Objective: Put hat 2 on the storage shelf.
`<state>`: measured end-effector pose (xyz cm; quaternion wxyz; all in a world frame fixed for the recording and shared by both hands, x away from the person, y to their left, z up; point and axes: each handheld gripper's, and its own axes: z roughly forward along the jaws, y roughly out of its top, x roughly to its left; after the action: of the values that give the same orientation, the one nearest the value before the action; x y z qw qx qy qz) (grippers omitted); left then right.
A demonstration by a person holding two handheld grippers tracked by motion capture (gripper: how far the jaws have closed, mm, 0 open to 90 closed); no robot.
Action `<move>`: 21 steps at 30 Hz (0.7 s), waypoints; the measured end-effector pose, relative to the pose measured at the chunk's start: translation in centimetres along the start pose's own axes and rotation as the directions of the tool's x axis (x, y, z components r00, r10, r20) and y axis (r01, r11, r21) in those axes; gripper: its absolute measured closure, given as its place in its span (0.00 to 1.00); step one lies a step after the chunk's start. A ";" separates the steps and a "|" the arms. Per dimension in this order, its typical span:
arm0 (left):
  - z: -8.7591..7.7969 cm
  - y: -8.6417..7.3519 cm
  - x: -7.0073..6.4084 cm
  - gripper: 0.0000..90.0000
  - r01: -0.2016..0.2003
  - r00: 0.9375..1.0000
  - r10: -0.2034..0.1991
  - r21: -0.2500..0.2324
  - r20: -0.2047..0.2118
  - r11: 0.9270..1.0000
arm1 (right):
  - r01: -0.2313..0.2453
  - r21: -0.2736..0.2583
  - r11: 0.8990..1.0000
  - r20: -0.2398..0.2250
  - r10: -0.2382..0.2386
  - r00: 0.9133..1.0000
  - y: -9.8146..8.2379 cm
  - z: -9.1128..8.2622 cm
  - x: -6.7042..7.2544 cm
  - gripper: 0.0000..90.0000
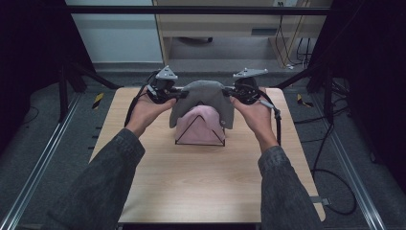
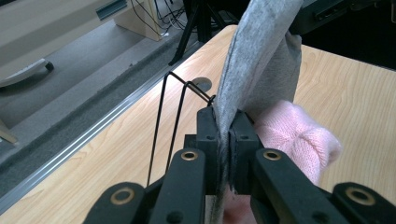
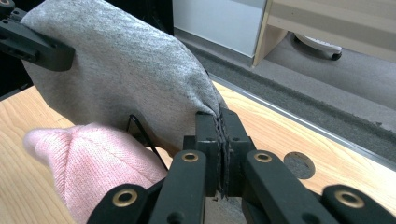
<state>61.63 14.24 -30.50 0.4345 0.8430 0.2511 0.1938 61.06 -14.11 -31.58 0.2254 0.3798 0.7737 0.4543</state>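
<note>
A grey cloth (image 1: 203,96) hangs stretched between my two grippers above the far middle of the table. My left gripper (image 1: 181,94) is shut on its left edge, and my right gripper (image 1: 229,92) is shut on its right edge. In the left gripper view the grey cloth (image 2: 261,60) rises from the closed jaws of the left gripper (image 2: 227,122). The right gripper (image 3: 220,119) pinches the grey cloth (image 3: 126,70) the same way. Under the cloth a pink knitted piece (image 1: 201,125) is draped over a black wire rack (image 1: 178,139); the cloth partly covers its top.
The light wooden table (image 1: 201,182) has free room in front of the rack and at both sides. A round hole (image 3: 299,164) sits in the tabletop near its far edge. Black frame legs and cables stand on the floor beyond and right of the table.
</note>
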 end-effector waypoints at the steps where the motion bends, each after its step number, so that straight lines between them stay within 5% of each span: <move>1: 0.0 0.0 0.0 0.95 0.002 1.000 -0.002 0.000 0.001 1.000 | 0.001 0.000 1.000 0.000 -0.001 1.000 0.0 0.0 0.0 0.98; 21: 1.9 -2.4 0.6 0.93 0.058 0.998 -0.059 0.036 0.005 0.998 | -0.002 0.080 0.997 0.004 0.001 1.000 -2.3 2.2 0.7 0.98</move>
<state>62.53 14.61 -33.50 0.4254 0.8436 0.2778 0.1739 61.27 -13.02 -34.71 0.2113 0.3900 0.7905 0.4223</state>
